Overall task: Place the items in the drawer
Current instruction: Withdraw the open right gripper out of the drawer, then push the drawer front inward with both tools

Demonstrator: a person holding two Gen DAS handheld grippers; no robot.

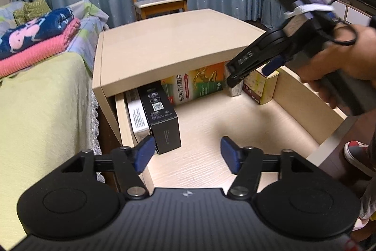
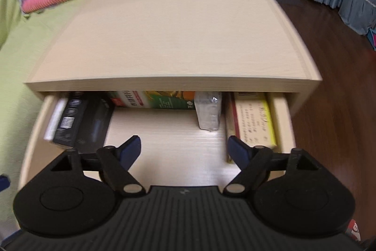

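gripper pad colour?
Blue pads, clearest in the left wrist view.

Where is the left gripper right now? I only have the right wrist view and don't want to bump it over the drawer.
Observer: The left gripper hangs over the front of the open drawer, toward its left side, near the black box.
Operator: Is it carrying anything?
Observer: No, it is open with nothing between its pads.
Operator: How does my gripper look from there?
Observer: The right gripper tilts down into the drawer's back right, its tip near the grey packet, and a hand holds it.
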